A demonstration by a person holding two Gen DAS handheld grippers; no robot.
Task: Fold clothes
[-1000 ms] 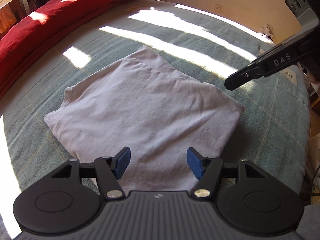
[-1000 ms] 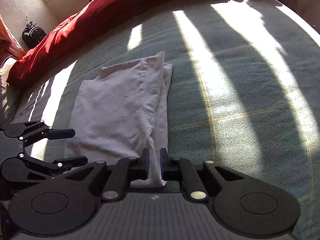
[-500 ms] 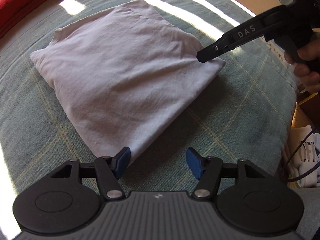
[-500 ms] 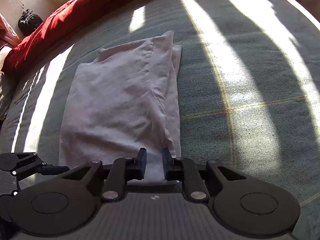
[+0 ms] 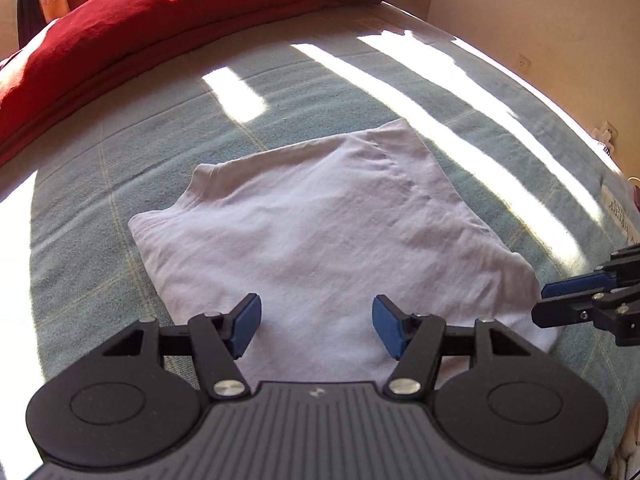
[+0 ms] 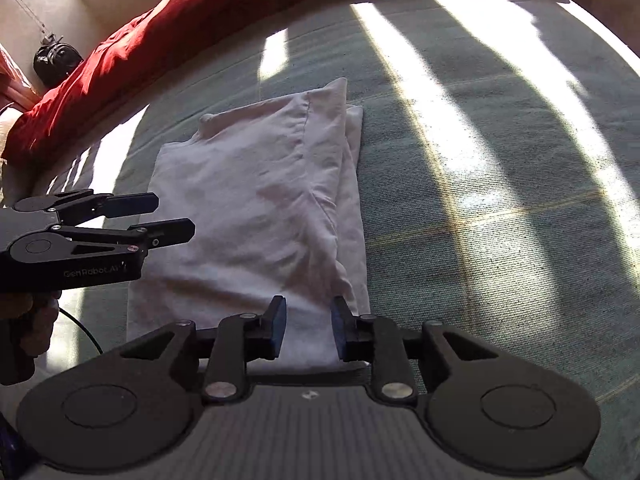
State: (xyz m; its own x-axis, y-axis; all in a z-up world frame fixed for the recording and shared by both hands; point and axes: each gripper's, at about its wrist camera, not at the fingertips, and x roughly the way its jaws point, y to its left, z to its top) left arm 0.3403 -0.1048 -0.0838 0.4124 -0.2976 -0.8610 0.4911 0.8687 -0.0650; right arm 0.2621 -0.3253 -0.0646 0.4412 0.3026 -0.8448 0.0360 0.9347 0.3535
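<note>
A pale lilac folded T-shirt (image 5: 328, 236) lies flat on the green bedspread (image 5: 120, 160). My left gripper (image 5: 316, 330) hovers open over its near edge, nothing between the blue pads. In the right wrist view the same T-shirt (image 6: 256, 208) is a long folded stack. My right gripper (image 6: 308, 330) sits over its near right corner with the jaws opening; cloth lies below the gap and the pads do not press on it. The right gripper (image 5: 544, 304) reaches into the left wrist view from the right edge, and the left gripper (image 6: 168, 216) enters the right wrist view from the left.
A red duvet (image 5: 160, 12) is heaped along the far side of the bed. Bright sun stripes cross the bedspread (image 6: 500, 200). A dark bag (image 6: 54, 64) sits by the wall at far left. A hand (image 6: 24, 320) holds the left gripper's handle.
My right gripper's jaws have parted from almost shut to a clear gap. The left gripper swung aside over the bedspread and back over the shirt's near edge, staying open.
</note>
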